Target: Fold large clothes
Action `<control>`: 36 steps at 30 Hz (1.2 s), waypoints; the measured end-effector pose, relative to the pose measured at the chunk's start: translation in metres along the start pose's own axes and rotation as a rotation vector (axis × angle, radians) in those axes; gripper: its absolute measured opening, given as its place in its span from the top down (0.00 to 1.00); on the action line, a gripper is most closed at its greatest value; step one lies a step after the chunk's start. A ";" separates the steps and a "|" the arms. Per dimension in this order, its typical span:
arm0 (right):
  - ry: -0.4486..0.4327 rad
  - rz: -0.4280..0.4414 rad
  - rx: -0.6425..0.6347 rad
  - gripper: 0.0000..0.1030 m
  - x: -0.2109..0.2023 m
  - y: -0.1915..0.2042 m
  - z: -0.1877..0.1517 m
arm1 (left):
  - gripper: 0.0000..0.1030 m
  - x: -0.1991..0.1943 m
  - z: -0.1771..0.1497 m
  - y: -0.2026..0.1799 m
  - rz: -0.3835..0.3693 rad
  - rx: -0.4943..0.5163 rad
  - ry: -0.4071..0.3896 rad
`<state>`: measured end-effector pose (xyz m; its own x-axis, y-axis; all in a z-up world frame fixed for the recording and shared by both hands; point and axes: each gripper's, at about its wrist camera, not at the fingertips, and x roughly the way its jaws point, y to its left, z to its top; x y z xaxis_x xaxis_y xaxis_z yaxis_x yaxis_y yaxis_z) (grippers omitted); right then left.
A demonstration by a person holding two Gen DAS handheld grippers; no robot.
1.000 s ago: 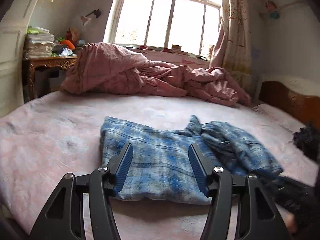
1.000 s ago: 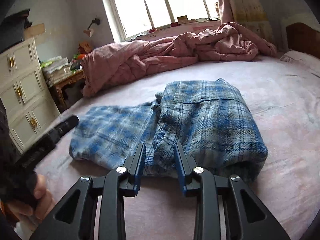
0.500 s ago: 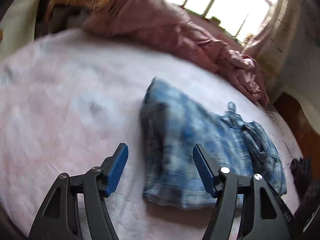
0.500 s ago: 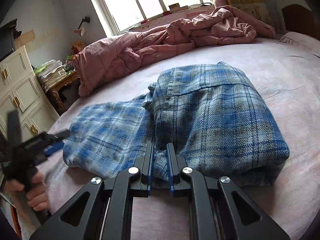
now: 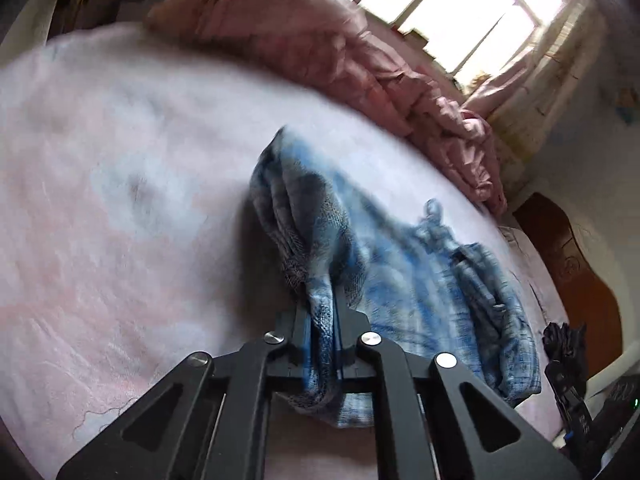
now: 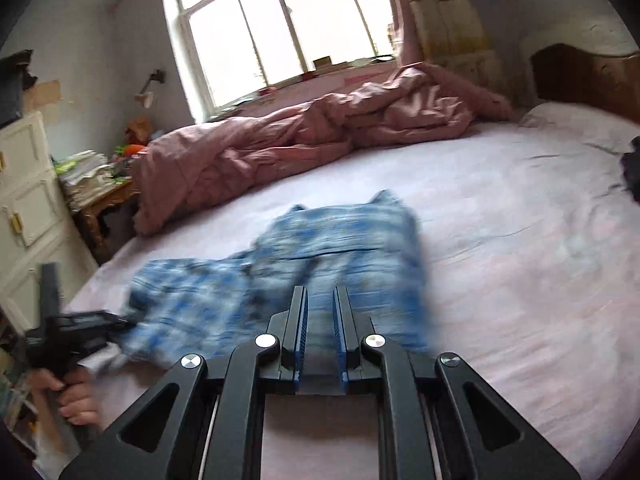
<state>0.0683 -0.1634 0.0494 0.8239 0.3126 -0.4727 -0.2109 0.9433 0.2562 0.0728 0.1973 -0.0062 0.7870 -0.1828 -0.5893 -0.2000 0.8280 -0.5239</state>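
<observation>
A blue plaid garment [image 5: 404, 280] lies partly folded on the pink bed sheet [image 5: 120, 200]. My left gripper [image 5: 322, 320] is shut on its near left edge, a bunched fold of cloth pinched between the pads and lifted a little. In the right wrist view the same garment [image 6: 344, 248] is blurred, and my right gripper [image 6: 321, 320] is shut on its near edge with blue cloth showing between the narrow jaws. The left gripper [image 6: 96, 320] and the hand holding it [image 6: 76, 400] appear at the lower left of that view.
A crumpled pink duvet [image 6: 300, 140] lies along the far side of the bed under the window. A wooden headboard [image 6: 588, 76] and a pillow are at the right, with a dark cloth [image 6: 632, 176] near them. A white cabinet [image 6: 28, 208] and a cluttered side table stand at the left.
The left gripper swung to the garment's left edge, rolled, and closed on the cloth. The right gripper closed on the near edge and has pulled back with it.
</observation>
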 end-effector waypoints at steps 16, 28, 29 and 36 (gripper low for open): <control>0.020 -0.109 0.166 0.86 -0.011 -0.098 -0.010 | 0.94 -0.007 -0.021 -0.219 -0.289 0.391 -0.026; 0.004 -0.159 0.201 0.86 -0.014 -0.127 -0.009 | 0.82 0.064 -0.097 -0.251 -0.302 0.489 0.132; 0.006 -0.159 0.207 0.86 -0.013 -0.129 -0.009 | 0.82 0.058 -0.097 -0.251 -0.297 0.507 0.135; -0.014 -0.146 0.196 0.86 -0.021 -0.125 -0.006 | 0.47 -0.009 -0.079 -0.226 -0.303 0.541 0.012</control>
<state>0.0743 -0.2873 0.0216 0.8457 0.1721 -0.5052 0.0157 0.9382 0.3459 0.0650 -0.0297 0.0687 0.7555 -0.4547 -0.4717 0.3576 0.8894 -0.2847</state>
